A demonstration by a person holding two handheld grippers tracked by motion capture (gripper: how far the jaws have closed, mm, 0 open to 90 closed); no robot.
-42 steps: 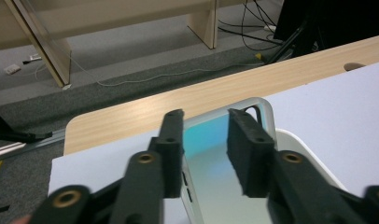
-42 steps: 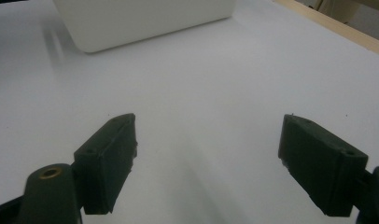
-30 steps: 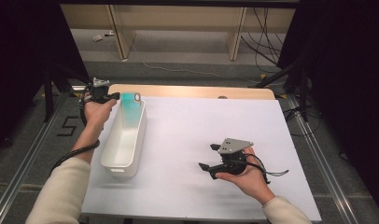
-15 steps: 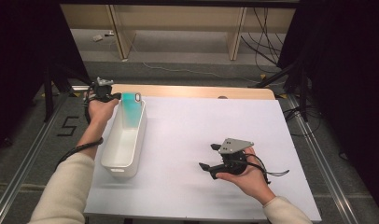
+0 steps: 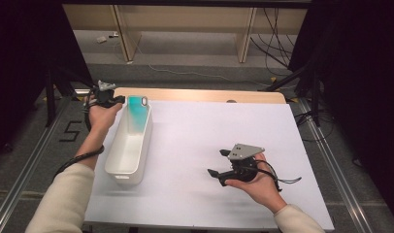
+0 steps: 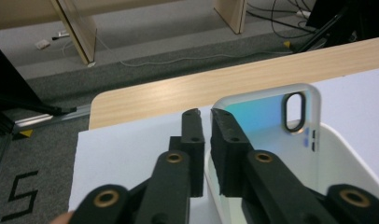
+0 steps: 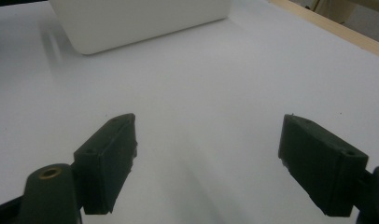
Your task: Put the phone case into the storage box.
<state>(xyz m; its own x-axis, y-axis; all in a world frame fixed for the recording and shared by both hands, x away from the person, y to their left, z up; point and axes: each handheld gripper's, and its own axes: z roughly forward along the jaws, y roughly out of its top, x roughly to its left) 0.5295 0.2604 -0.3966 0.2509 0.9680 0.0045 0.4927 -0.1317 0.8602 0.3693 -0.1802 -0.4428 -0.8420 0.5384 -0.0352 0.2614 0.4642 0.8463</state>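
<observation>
At the far-left corner of the table, the left gripper (image 5: 118,99) hovers by the upper edge of a clear, teal-tinted phone case (image 5: 137,114), which leans inside a long white plastic bin (image 5: 128,144) with its top end propped on the bin's far rim. In the left gripper view the black jaws have just been opening: a narrow gap shows between them and the case edge (image 6: 271,116) lies just beside the right-hand jaw, no longer pinched as far as I can tell. The step in hand looks like releasing the case into the bin. To do it well, the jaws should part a little more and then lift straight away, so a pad does not drag the case back over the rim. The right gripper (image 5: 218,164) rests low over the sheet in the person's hand, jaws wide apart with nothing between them, well away from the bin.

A white sheet (image 5: 209,136) covers the light wooden tabletop (image 5: 205,95). Beyond it lie grey carpet, wooden furniture legs and loose cables.
</observation>
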